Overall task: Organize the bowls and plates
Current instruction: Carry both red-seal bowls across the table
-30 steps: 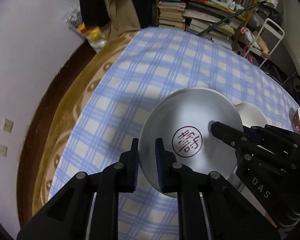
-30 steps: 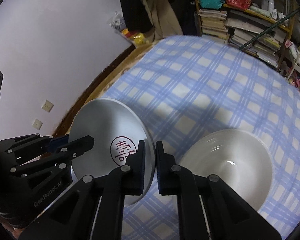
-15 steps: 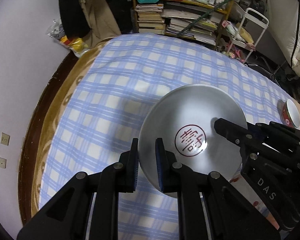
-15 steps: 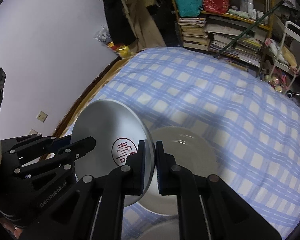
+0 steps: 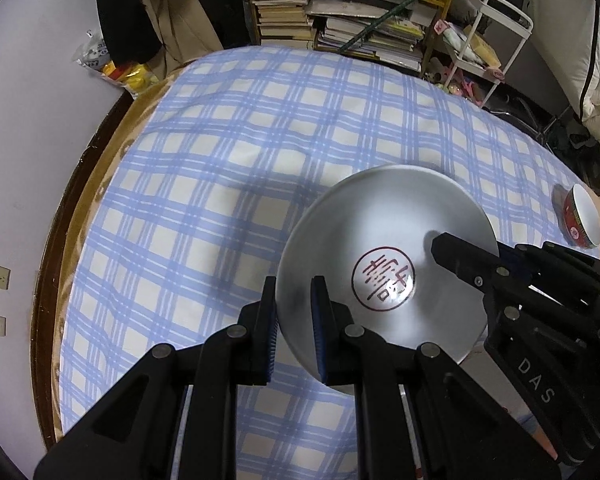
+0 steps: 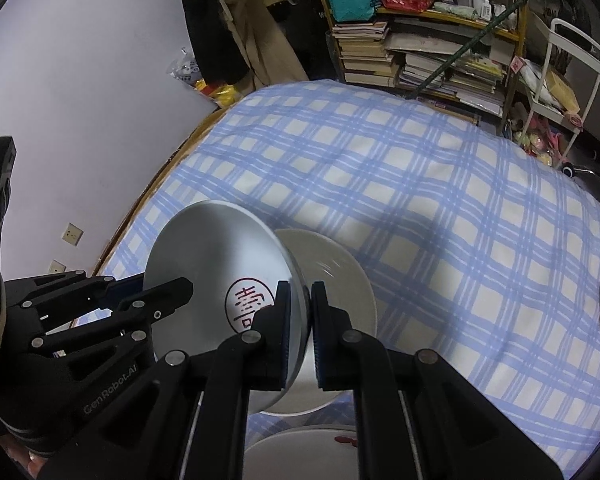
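Note:
Both grippers hold one white plate (image 5: 384, 240) with a red round seal mark, lifted and tilted above the checked tablecloth. My left gripper (image 5: 294, 320) is shut on its near-left rim. My right gripper (image 6: 298, 328) is shut on the opposite rim of the same plate (image 6: 216, 264). Under and right of the held plate lies a second white plate (image 6: 332, 268) on the cloth. Another white dish (image 6: 300, 452), with a small red mark, shows at the bottom edge of the right wrist view. A red bowl with a white inside (image 5: 582, 220) sits at the table's far right.
The round table (image 5: 44, 280) has a brown rim under a blue-and-white checked cloth (image 5: 260, 140). Beyond it stand shelves of stacked books (image 5: 360, 20), a white metal trolley (image 5: 496, 40) and hanging coats (image 6: 236, 32). A pale wall with sockets is on the left.
Both grippers carried the seal plate sideways across the table together. In the right wrist view the lying white plate slid from the right to directly behind the held plate, and another dish appeared below.

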A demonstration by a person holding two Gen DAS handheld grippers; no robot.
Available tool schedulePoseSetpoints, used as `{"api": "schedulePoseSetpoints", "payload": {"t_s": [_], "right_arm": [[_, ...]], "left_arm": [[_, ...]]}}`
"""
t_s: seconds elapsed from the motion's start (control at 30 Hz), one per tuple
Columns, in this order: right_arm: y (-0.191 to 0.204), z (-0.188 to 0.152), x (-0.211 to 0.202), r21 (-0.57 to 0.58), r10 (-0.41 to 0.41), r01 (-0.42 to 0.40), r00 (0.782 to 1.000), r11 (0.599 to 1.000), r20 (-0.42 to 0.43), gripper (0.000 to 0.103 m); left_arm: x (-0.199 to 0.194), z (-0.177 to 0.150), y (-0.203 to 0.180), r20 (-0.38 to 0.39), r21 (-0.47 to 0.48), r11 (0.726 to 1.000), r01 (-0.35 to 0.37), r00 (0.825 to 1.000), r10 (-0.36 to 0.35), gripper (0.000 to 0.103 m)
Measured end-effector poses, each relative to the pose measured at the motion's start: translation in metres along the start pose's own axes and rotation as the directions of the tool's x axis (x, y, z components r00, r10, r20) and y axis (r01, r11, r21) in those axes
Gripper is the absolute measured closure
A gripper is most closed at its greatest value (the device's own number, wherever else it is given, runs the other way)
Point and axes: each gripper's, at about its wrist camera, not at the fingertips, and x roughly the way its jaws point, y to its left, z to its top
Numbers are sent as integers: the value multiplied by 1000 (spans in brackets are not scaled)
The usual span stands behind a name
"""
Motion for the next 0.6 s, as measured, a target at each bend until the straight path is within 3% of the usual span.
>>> {"api": "schedulePoseSetpoints", "payload": {"t_s": [0.6], "right_arm": [[-3,-15,22,-74,-49,46,998,996,-44,92]], "left_arm": [[31,-8,-5,-58,21,1000,-3,998,4,89]]}}
